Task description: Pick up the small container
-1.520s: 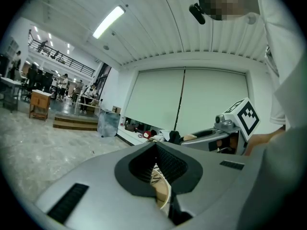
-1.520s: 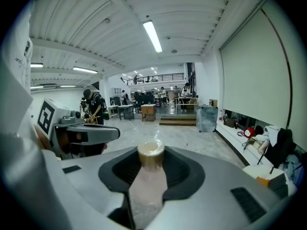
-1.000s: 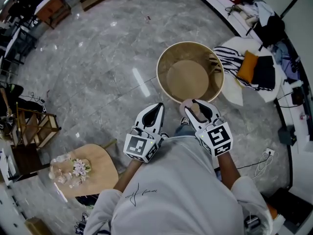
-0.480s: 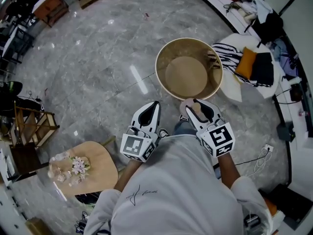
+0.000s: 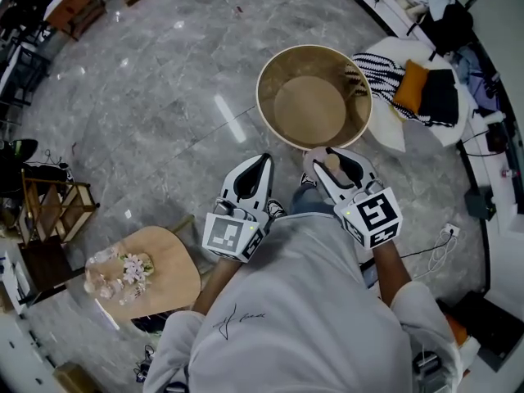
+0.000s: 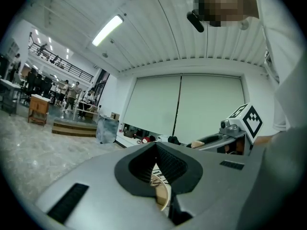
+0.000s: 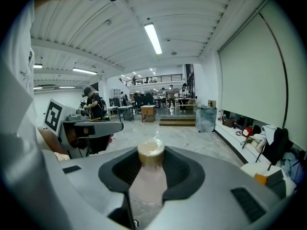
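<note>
Two grippers (image 5: 262,160) (image 5: 330,157), one small container (image 7: 150,171), one basket (image 5: 282,68), one stool (image 5: 168,264).

Small container (image 5: 321,167) in right gripper (image 5: 329,155) beside round bin (image 5: 261,105)

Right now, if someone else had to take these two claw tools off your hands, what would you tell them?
Left claw: shut, with nothing in it.
Right claw: closed on the small container, a pinkish bottle with a tan cap that points away from the person.
Where: the container is held in the air just outside the near rim of the big round bin, not inside it.
Done: the pick-up looks complete.
Left: probably nothing but holding on, so don't loosen the right claw.
</note>
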The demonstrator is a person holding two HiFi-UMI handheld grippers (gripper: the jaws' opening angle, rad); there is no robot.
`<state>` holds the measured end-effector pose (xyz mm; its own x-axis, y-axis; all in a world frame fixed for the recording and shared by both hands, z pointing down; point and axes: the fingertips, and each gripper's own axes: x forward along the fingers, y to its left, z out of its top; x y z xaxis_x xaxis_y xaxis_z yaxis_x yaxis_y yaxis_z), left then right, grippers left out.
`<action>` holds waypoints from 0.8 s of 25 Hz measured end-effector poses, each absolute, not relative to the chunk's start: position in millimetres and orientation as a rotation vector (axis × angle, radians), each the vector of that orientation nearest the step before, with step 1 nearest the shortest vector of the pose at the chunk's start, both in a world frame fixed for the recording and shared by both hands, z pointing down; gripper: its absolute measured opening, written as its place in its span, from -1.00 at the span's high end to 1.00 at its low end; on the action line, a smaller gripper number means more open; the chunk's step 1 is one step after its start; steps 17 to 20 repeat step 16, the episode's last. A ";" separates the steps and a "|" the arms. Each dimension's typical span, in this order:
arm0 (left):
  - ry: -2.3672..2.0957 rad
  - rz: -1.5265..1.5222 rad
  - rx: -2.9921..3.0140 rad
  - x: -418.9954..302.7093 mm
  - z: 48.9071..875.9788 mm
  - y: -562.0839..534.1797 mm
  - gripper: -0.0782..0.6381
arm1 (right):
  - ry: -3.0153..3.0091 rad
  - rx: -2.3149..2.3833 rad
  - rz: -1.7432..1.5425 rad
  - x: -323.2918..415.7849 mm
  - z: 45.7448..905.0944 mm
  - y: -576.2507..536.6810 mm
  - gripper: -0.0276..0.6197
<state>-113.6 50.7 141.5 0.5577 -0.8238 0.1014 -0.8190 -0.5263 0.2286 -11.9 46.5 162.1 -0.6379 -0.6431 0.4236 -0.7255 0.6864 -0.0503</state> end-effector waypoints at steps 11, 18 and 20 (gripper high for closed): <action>-1.370 -0.032 2.551 -119.2 139.5 50.7 0.74 | -2.536 1.019 0.269 -15.0 154.2 41.4 0.48; -1.390 -0.047 2.553 -123.1 140.7 45.4 0.74 | -2.549 1.000 0.239 -19.3 153.6 33.8 0.48; -1.390 -0.047 2.553 -123.1 140.7 45.4 0.74 | -2.549 1.000 0.239 -19.3 153.6 33.8 0.48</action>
